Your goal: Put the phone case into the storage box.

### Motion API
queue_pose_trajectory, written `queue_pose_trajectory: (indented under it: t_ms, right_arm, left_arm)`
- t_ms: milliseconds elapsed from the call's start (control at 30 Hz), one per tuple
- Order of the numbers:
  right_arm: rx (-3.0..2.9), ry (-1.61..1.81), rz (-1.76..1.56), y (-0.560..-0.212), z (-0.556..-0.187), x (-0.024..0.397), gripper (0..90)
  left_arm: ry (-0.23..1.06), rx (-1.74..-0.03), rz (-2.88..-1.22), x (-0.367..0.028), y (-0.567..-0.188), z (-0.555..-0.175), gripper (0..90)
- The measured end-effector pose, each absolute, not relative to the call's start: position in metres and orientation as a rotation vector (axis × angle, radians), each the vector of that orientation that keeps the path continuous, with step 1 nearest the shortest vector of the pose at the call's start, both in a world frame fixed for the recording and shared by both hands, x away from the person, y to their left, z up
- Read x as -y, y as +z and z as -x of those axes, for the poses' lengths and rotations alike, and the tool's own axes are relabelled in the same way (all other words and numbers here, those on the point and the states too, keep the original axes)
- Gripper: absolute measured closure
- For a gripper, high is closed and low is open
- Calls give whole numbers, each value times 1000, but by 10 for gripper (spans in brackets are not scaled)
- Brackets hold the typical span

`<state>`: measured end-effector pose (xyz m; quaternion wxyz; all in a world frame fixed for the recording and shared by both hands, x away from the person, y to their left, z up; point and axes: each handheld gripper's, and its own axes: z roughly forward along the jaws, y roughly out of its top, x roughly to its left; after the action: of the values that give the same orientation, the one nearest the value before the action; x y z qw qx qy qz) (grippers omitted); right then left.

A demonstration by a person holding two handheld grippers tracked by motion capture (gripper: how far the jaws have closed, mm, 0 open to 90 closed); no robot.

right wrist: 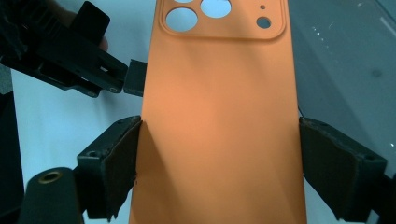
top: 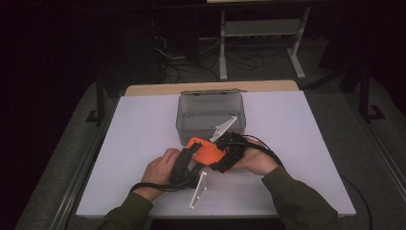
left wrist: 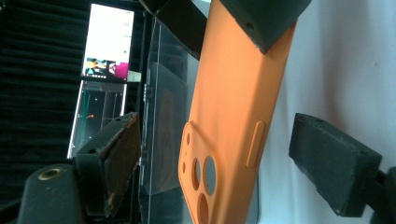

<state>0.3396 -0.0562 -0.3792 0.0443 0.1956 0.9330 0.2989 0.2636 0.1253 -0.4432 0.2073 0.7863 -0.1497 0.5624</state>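
Note:
An orange phone case (top: pixel 209 151) is held above the white table, just in front of a clear plastic box (top: pixel 210 115). My right gripper (right wrist: pixel 224 163) is shut on it, with its pads (right wrist: pixel 119 168) pressed against the case's (right wrist: pixel 219 116) two long edges. My left gripper (left wrist: pixel 219 158) straddles the camera-hole end of the case (left wrist: pixel 229 116). Its pads (left wrist: pixel 327 163) stand apart from the case on both sides, so it is open. From above, the left gripper (top: pixel 184 160) is at the case's left and the right gripper (top: pixel 230 146) at its right.
The clear box (left wrist: pixel 161 140) stands open-topped right behind the case. The white table (top: pixel 297 143) reaches out to both sides. Desk legs and cables (top: pixel 258 52) are on the floor beyond the table. A lit screen (left wrist: pixel 109 42) glows in the dark background.

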Motion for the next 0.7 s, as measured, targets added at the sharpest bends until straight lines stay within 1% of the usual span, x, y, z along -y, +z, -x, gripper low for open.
queue_pose_trajectory:
  t_ms: [467,700]
  right_arm:
    - [-2860,913,-588,-377,-339,49,156]
    - [-2864,908,-590,-376,-340,48,156]
  left_arm:
    - [1620,443,-2149,-125,-445,-262,270]
    - [1627,455,-2139,-124,-447,-260,320]
